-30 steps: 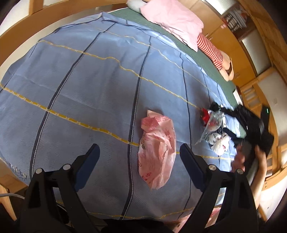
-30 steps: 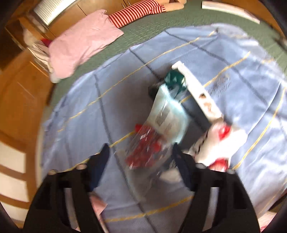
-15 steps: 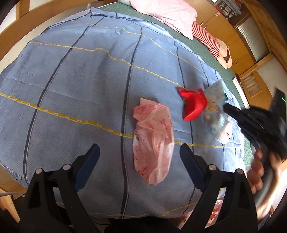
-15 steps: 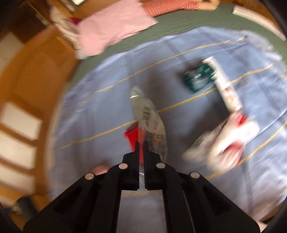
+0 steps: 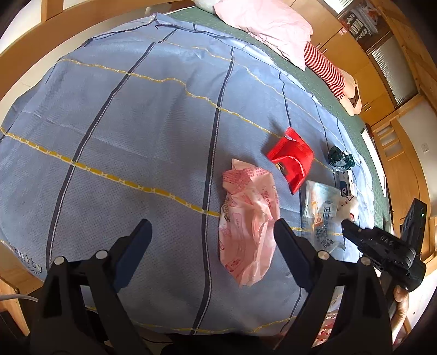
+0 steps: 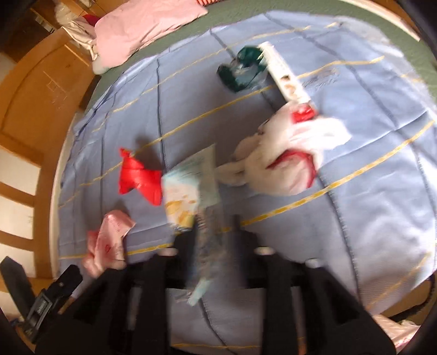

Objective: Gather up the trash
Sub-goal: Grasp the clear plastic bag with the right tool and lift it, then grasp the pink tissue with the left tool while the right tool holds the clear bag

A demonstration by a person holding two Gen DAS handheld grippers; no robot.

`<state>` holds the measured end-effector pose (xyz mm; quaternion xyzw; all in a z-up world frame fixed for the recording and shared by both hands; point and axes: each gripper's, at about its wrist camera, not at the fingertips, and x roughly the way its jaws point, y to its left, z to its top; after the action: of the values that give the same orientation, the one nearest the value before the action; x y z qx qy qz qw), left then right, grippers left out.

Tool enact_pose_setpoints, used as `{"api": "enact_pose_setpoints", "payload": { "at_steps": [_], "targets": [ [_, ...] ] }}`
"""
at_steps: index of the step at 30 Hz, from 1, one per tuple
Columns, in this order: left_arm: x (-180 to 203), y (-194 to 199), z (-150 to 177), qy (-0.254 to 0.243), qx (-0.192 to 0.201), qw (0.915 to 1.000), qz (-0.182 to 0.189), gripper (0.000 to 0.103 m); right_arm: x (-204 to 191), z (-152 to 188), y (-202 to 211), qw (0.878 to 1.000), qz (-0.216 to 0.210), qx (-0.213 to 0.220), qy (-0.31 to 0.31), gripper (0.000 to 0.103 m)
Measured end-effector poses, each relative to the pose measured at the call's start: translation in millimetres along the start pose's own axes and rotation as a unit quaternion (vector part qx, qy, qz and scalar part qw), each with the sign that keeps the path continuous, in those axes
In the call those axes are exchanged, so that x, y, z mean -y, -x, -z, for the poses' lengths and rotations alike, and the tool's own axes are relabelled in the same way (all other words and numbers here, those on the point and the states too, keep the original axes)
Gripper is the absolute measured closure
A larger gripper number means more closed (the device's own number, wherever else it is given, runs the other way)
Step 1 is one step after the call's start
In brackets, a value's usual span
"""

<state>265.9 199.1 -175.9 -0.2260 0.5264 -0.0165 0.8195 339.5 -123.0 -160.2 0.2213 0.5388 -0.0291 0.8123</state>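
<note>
Trash lies on a blue blanket (image 5: 136, 131). A crumpled pink wrapper (image 5: 248, 218) lies just ahead of my open, empty left gripper (image 5: 213, 234). A red packet (image 5: 292, 158), a clear printed wrapper (image 5: 322, 210) and a dark green wrapper (image 5: 340, 158) lie to its right. In the blurred right wrist view, my right gripper (image 6: 215, 229) has its fingers parted, with the clear wrapper (image 6: 191, 188) lying between and ahead of them. A white and red plastic bag (image 6: 284, 163), a long white box (image 6: 286, 76), the green wrapper (image 6: 243, 71), the red packet (image 6: 139, 177) and the pink wrapper (image 6: 109, 240) surround it.
A pink pillow (image 5: 265, 24) and a striped soft toy (image 5: 330, 73) lie at the far end on the green mattress (image 5: 322, 87). A wooden bed frame (image 5: 35, 49) rims the blanket. The right gripper's body (image 5: 382, 245) shows at the lower right of the left wrist view.
The right gripper, shut on the clear wrapper half a second ago, has opened and the wrapper lies on the blanket beside the red packet. The left gripper stays open over the pink wrapper.
</note>
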Motion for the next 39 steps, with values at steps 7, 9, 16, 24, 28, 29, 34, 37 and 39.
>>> {"api": "enact_pose_setpoints", "payload": {
  "at_steps": [7, 9, 16, 24, 28, 29, 34, 37, 39],
  "targets": [
    [-8.1, 4.6, -1.5, 0.022, 0.016, 0.9995, -0.013, 0.013, -40.7, 12.7, -15.6, 0.994, 0.056, 0.019, 0.093, 0.03],
    [-17.4, 8.8, -4.6, 0.045, 0.025, 0.9986, -0.014, 0.013, -55.9, 20.9, -26.0, 0.988, 0.079, 0.019, 0.134, 0.03],
    [-20.8, 9.2, -7.8, 0.056, 0.024, 0.9981, 0.002, 0.013, -74.0, 40.1, -70.6, 0.973, 0.13, -0.022, 0.191, 0.055],
    [16.8, -18.3, -3.4, -0.002, -0.004, 1.0, 0.008, 0.013, -44.8, 39.1, -37.1, 0.987, 0.101, 0.005, 0.122, 0.074],
    [36.3, -38.4, 2.1, -0.059, -0.024, 0.9978, -0.017, 0.013, -39.4, 52.3, 9.9, 0.988, 0.079, 0.05, 0.124, 0.074],
    [39.4, -44.3, 4.3, -0.07, -0.026, 0.9968, -0.028, 0.013, -40.3, 56.9, 19.5, 0.986, 0.075, 0.061, 0.133, 0.074],
    [47.0, -57.9, 10.2, -0.119, -0.015, 0.9907, -0.064, 0.049, -41.2, 77.7, 51.9, 0.983, 0.058, 0.091, 0.149, 0.074],
    [45.5, -49.6, 7.9, -0.119, 0.002, 0.9917, -0.049, 0.06, -39.1, 86.4, 64.5, 0.98, 0.057, 0.109, 0.156, 0.074],
    [46.6, -33.5, 6.4, -0.118, 0.028, 0.9919, -0.037, 0.062, -36.6, 91.9, 75.5, 0.978, 0.055, 0.125, 0.159, 0.074]
  ]
}}
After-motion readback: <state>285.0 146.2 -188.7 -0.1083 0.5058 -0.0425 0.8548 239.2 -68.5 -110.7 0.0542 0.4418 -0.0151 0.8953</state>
